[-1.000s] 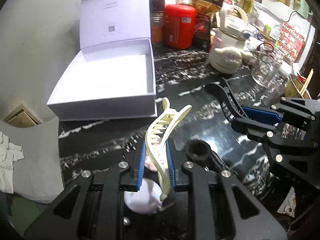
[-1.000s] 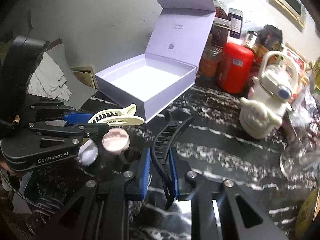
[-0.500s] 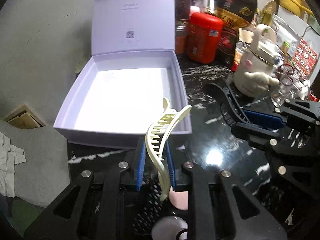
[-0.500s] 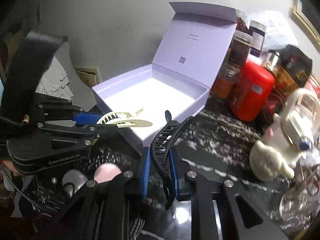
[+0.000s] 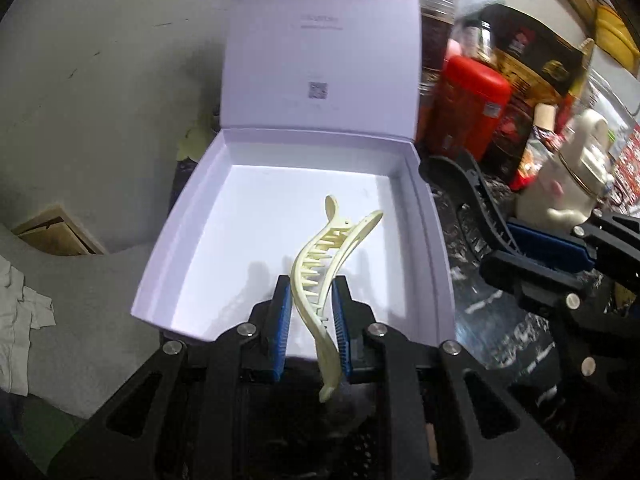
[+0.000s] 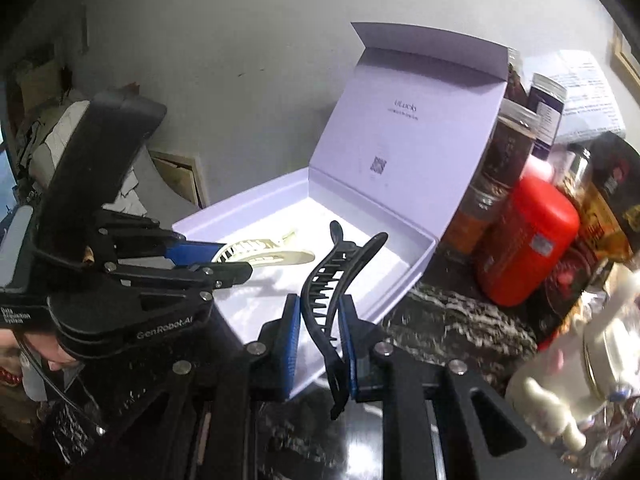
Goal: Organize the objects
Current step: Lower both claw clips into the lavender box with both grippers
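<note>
My left gripper [image 5: 310,306] is shut on a cream hair claw clip [image 5: 326,264] and holds it over the open lilac box [image 5: 168,240], above its white floor. My right gripper [image 6: 320,320] is shut on a black hair claw clip [image 6: 332,280] at the box's [image 6: 420,264] near right corner. The left gripper [image 6: 224,260] with the cream clip [image 6: 272,254] shows in the right wrist view, and the black clip [image 5: 476,204] in the left wrist view just right of the box. The box lid stands open against the wall.
A red canister [image 5: 468,100], dark jars [image 5: 438,40] and snack packets stand right of the box. A cream kettle-shaped pot [image 5: 576,176] sits further right on the black marbled counter [image 6: 452,320]. Grey cloth [image 5: 80,300] lies at the left.
Both grippers have moved forward and up from the counter toward the box with their clips. The cream clip is now over the box's inside; the black clip has reached its corner.
</note>
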